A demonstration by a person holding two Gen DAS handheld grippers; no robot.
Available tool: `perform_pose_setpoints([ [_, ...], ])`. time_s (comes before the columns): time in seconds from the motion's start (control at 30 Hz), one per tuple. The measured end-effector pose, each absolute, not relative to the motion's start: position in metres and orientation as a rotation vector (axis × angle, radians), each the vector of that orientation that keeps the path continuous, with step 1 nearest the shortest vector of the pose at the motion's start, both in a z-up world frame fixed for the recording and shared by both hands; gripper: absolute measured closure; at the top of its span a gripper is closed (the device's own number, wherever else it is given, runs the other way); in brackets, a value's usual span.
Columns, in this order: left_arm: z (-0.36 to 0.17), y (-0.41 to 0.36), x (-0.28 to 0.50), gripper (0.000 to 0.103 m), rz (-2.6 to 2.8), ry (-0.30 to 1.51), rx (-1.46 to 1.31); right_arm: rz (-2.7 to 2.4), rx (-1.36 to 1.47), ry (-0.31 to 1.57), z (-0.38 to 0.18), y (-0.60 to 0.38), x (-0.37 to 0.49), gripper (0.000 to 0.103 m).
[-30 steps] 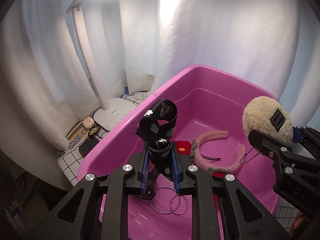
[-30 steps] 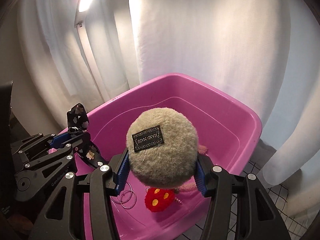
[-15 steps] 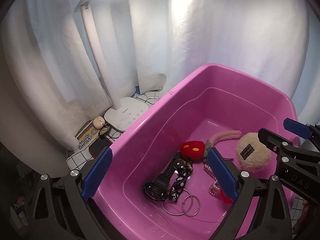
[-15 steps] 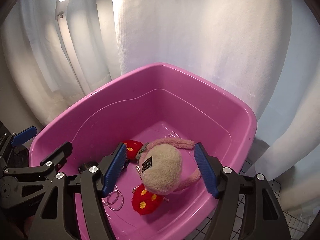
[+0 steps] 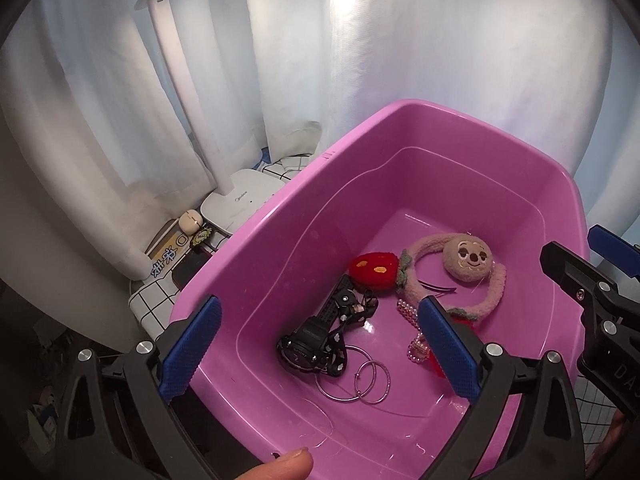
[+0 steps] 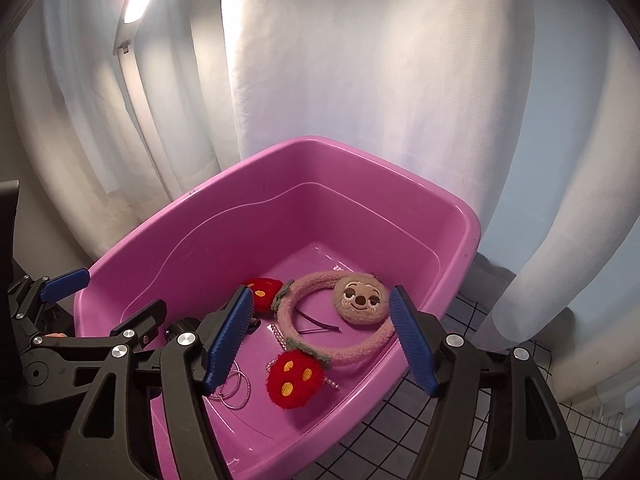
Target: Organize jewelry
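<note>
A pink tub [image 5: 280,220] [image 6: 452,276] holds the jewelry. In the left wrist view a black watch [image 5: 308,340] with a patterned strap lies beside silver hoop rings [image 5: 366,376], a pearl clip [image 5: 408,312] and a red strawberry piece [image 5: 374,270]. A pink fuzzy headband [image 5: 492,292] [image 6: 316,286] carries a sloth-face plush [image 5: 468,258] [image 6: 360,298]. A second strawberry [image 6: 294,378] lies near the rings [image 6: 236,390]. My left gripper [image 5: 318,354] is open and empty above the tub's near end. My right gripper [image 6: 320,338] is open and empty above the headband.
White curtains hang behind the tub. A white lamp base [image 5: 240,202] with its pole, a small white case [image 5: 190,220] and a printed box [image 5: 170,256] sit left of the tub on a grid-pattern cloth [image 6: 500,420]. A fingertip [image 5: 286,468] shows at the bottom.
Both grippers opened and let go: the watch with its patterned strap and the sloth plush dropped into the tub. Both grippers have pulled back and up since.
</note>
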State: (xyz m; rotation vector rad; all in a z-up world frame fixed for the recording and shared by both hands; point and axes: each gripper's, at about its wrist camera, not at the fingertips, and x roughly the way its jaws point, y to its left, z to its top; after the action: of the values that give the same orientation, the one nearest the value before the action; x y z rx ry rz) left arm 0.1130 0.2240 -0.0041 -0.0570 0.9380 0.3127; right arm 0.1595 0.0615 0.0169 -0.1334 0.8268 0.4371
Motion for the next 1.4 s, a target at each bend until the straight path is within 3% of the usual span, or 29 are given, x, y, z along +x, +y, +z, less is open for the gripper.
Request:
perform_pose_setpoints([
  [1.4,0.008,0.211,0.085,0.006,0.307,0.958,-0.084,0.414,-0.125,0.821,0.026,0.041,0.115,0.036],
])
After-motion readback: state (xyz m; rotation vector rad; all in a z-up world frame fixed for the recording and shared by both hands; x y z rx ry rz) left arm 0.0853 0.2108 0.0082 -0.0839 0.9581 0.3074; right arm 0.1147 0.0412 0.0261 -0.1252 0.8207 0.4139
